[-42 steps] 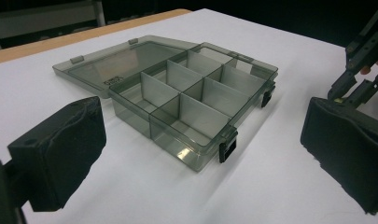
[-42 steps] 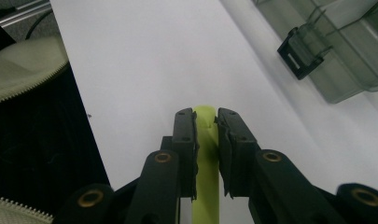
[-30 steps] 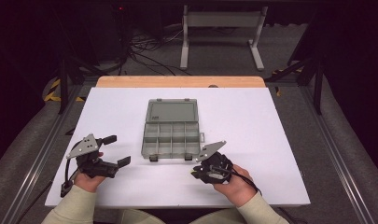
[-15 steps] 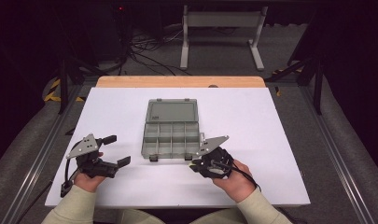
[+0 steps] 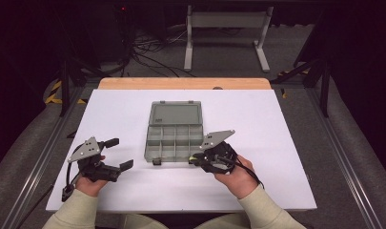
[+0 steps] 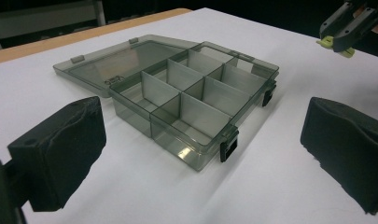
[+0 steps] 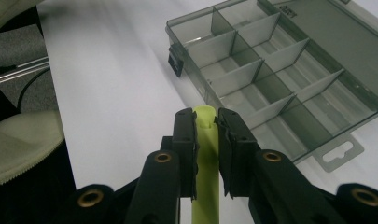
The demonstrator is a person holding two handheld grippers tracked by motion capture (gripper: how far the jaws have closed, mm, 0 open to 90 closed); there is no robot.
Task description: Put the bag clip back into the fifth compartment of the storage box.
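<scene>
So I'm counting one clear grey compartment box (image 5: 174, 138) lying open mid-table, lid (image 5: 175, 114) folded flat toward 12 o'clock, two black latches (image 6: 228, 148) on the near wall. The tray is showing eight compartments, two rows of four, all looking empty. One white table (image 5: 276, 143), two grippers, and one yellow-green stick (image 7: 206, 154).

My right gripper (image 5: 196, 160) is clamping that stick between its pads, jaws nearly together with just the stick's width between them. In the right gripper view the stick's tip is poking out past the jaw ends, hanging over bare table just beside the box's corner. In the high view that's sitting at about 4 o'clock from the box, right at its near right corner, not touching the box as far as I can tell.

My left gripper (image 5: 119, 152) is standing wide open, nothing between the pads (image 6: 60, 149), hanging at about 8 o'clock from the box and well apart from it.

Both my forearms are coming in from 6 o'clock, the hands wrapping the gripper bodies, the right one pointing toward 9, the left toward 3.
</scene>
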